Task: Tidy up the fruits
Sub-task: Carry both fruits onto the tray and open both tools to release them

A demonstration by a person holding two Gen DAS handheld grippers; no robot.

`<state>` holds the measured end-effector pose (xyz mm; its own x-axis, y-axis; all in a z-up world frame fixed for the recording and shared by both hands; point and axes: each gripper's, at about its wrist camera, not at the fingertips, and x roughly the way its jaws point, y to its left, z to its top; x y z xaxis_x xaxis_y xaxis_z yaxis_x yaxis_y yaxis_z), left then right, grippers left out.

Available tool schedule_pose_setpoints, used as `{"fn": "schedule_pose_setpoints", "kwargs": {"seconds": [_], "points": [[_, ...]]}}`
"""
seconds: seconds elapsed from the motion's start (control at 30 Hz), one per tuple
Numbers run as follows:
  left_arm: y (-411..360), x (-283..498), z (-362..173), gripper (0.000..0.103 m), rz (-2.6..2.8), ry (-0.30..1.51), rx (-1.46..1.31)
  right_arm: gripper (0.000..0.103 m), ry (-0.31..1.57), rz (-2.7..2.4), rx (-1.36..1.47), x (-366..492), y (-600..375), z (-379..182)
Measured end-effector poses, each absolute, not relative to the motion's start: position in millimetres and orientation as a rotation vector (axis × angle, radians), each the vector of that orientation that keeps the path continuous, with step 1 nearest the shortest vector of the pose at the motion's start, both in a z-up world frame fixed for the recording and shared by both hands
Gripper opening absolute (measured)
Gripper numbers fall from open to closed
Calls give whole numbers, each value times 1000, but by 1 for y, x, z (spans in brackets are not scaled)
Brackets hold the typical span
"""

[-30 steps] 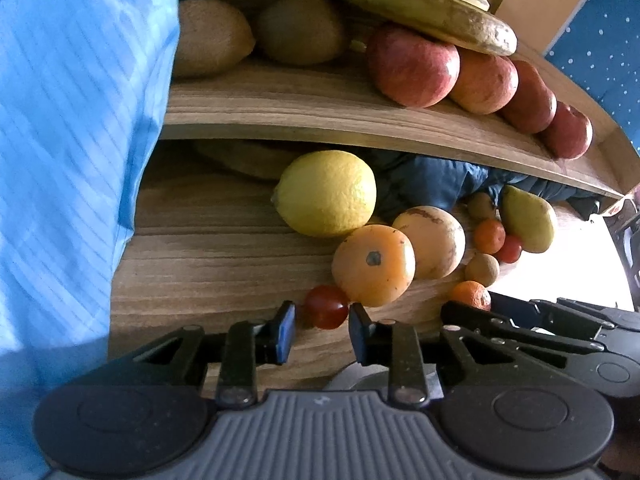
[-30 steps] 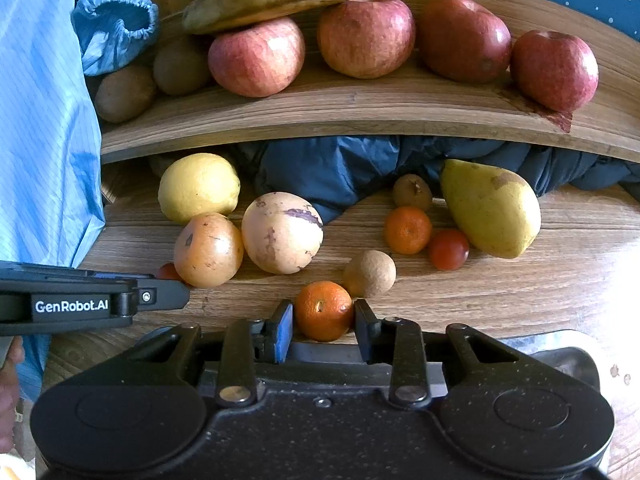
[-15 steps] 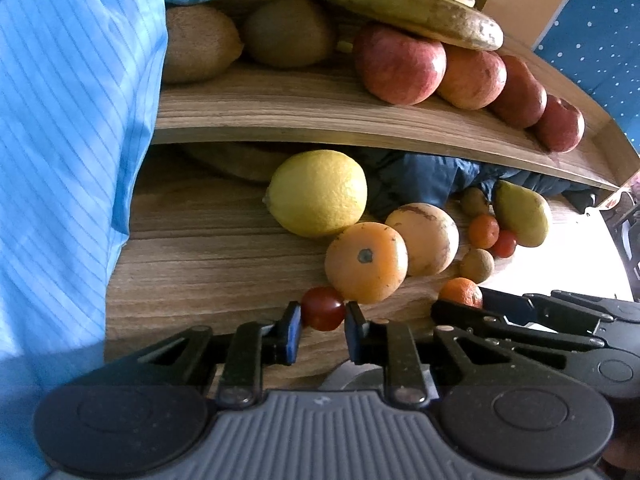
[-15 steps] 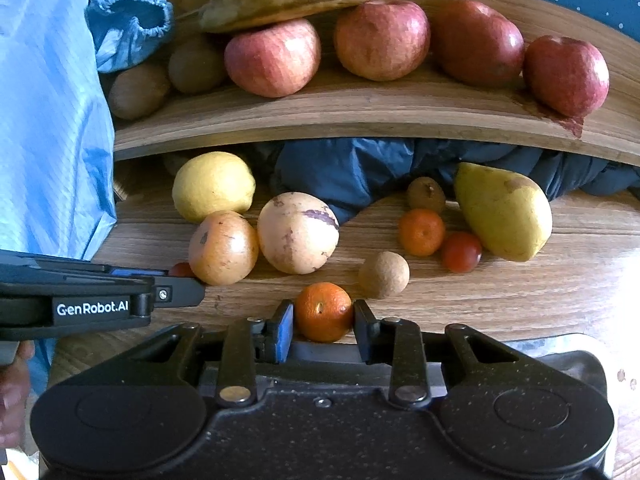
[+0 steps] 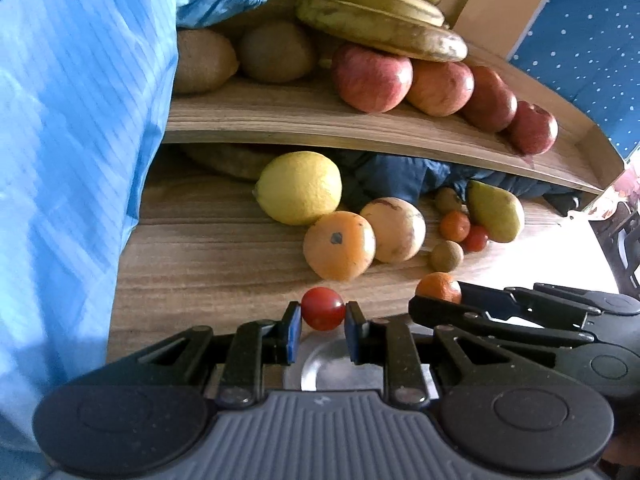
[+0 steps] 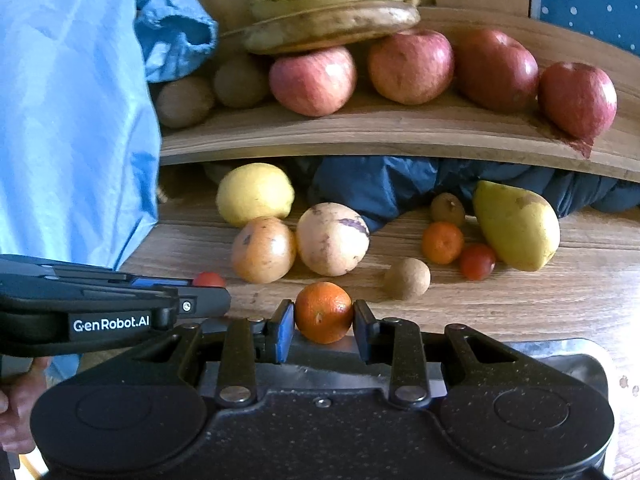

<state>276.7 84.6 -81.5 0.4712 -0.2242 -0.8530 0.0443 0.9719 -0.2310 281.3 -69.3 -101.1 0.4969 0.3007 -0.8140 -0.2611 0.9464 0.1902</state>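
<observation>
A cherry tomato [image 5: 323,309] is clamped between the left gripper [image 5: 322,322] fingers; a small orange [image 6: 324,312] is gripped by the right gripper [image 6: 323,325]. Bare worktop [image 5: 208,256] is seen left of the left fingers; clustered fruit and the shelf edge [image 6: 360,148] are seen ahead.

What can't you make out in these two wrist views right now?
- Metal tray: mostly hidden by the right tongs in the right wrist view.
- Dark bundle under the shelf: shadowed in both views, identity unclear.
- Flat brown item behind the lemon: left wrist view, shelf covers it.
</observation>
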Motion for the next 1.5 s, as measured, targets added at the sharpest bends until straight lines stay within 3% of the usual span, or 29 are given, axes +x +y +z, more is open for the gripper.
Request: {"fn": "schedule_pose_setpoints", "kwargs": {"seconds": [1.5], "points": [[49, 141, -87, 25, -45, 1158, -280, 33, 1141, 626, -35, 165, -97, -90]]}}
